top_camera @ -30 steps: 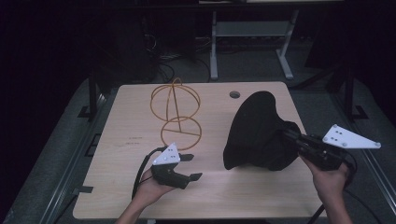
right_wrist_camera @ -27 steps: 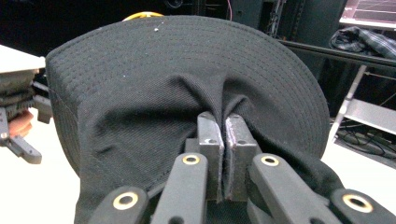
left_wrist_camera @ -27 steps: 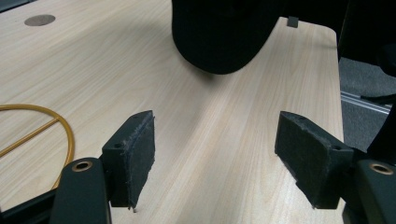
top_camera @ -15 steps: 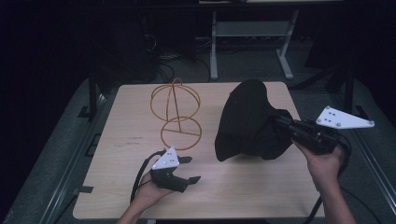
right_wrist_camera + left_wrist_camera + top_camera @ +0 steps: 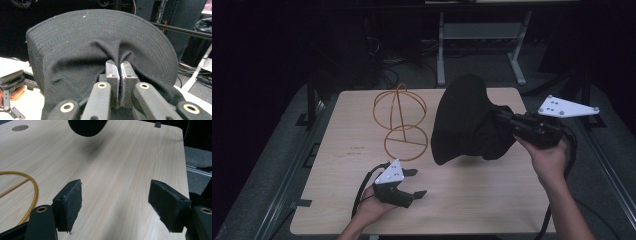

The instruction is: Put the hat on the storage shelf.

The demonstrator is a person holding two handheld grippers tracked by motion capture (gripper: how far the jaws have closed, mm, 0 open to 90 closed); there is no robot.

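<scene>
A black cap (image 5: pixel 464 122) hangs in the air over the right half of the table, its brim pointing left and down. My right gripper (image 5: pixel 507 122) is shut on a pinched fold of the cap's crown (image 5: pixel 82 62), jaws pressed together on the cloth. A gold wire stand (image 5: pixel 401 120), made of rings on a round base, stands at the table's middle back. My left gripper (image 5: pixel 414 182) rests low near the front edge, open with nothing between its pads (image 5: pixel 72 202). Part of the stand's base ring (image 5: pixel 30 195) lies to its left, and the cap's brim (image 5: pixel 87 126) hovers ahead.
The light wooden table (image 5: pixel 482 200) has a round cable hole (image 5: pixel 20 128) near its far edge. A metal desk frame (image 5: pixel 482 45) and cables sit on the dark floor behind. Rails run along both table sides.
My right gripper has lifted the cap and carried it left toward the wire stand. The left gripper has stayed near the front edge, open.
</scene>
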